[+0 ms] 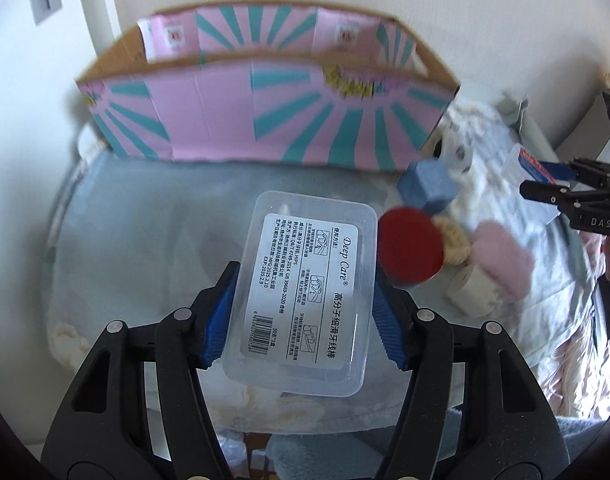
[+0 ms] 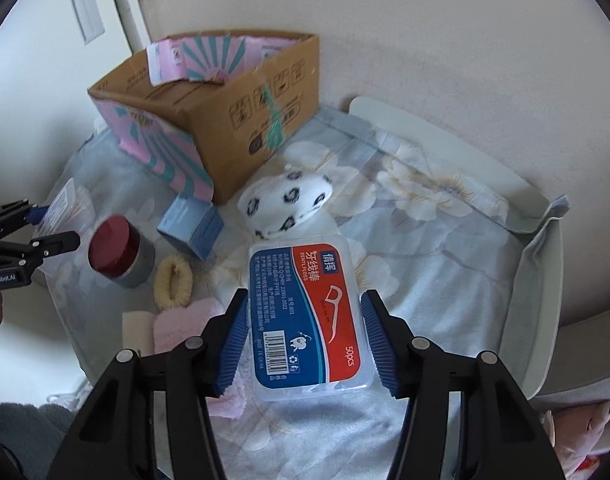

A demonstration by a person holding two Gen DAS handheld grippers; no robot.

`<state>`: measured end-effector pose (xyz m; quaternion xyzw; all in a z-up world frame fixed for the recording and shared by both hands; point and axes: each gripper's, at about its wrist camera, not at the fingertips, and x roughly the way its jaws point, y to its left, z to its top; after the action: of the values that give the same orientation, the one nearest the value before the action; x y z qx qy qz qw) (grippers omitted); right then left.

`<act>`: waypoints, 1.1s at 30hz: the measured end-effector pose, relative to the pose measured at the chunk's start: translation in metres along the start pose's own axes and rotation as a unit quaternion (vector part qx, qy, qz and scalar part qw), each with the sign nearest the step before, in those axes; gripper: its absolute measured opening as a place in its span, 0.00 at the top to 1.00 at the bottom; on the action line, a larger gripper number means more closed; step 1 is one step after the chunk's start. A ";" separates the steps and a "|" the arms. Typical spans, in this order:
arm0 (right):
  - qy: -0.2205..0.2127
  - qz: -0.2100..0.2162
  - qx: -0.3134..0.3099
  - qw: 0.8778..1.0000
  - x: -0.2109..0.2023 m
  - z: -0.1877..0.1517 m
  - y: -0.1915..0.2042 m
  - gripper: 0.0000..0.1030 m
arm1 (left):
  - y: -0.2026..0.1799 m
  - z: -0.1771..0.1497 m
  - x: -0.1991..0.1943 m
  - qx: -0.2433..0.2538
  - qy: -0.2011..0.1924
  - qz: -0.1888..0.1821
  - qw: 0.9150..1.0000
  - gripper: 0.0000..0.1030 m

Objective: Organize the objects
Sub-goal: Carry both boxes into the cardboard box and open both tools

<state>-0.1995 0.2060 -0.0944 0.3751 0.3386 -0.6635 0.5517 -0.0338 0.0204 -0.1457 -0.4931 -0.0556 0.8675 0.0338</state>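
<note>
My left gripper [image 1: 303, 312] is shut on a clear plastic floss-pick box with a white label [image 1: 305, 296], held above the floral cloth. My right gripper [image 2: 305, 336] is shut on a second clear floss box with a red and blue label [image 2: 309, 316], its blue pads pressing both long sides. The open cardboard box [image 1: 265, 120] with pink and teal flaps stands behind, also seen at the back left in the right wrist view [image 2: 225, 112]. In the left wrist view the right gripper [image 1: 561, 188] shows at the right edge; the left gripper [image 2: 45, 228] shows at the left edge of the right wrist view.
On the cloth lie a red-lidded jar [image 2: 121, 252], a blue carton [image 2: 193, 228], a cream hair tie [image 2: 173, 280], a pink fluffy item [image 1: 501, 256], a spotted white sock [image 2: 289, 200] and a small beige box [image 1: 473, 292]. A white tray rim [image 2: 545, 280] borders the right.
</note>
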 end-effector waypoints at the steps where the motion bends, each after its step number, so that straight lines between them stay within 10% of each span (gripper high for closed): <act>1: -0.005 0.000 0.006 1.000 -0.003 0.003 0.001 0.49 | -0.001 0.004 -0.007 -0.002 -0.007 -0.001 1.000 0.43; 14: -0.061 0.002 0.032 0.998 -0.070 0.019 0.011 0.49 | 0.001 0.037 -0.083 -0.012 -0.073 0.001 0.997 0.43; 33: -0.139 -0.134 0.159 0.968 -0.153 0.058 0.087 0.50 | 0.047 0.083 -0.144 -0.023 -0.136 0.059 0.989 0.43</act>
<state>-0.1041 0.2151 0.0638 0.3134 0.1961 -0.8224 0.4325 -0.0317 -0.0478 0.0134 -0.3733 -0.0507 0.9256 -0.0372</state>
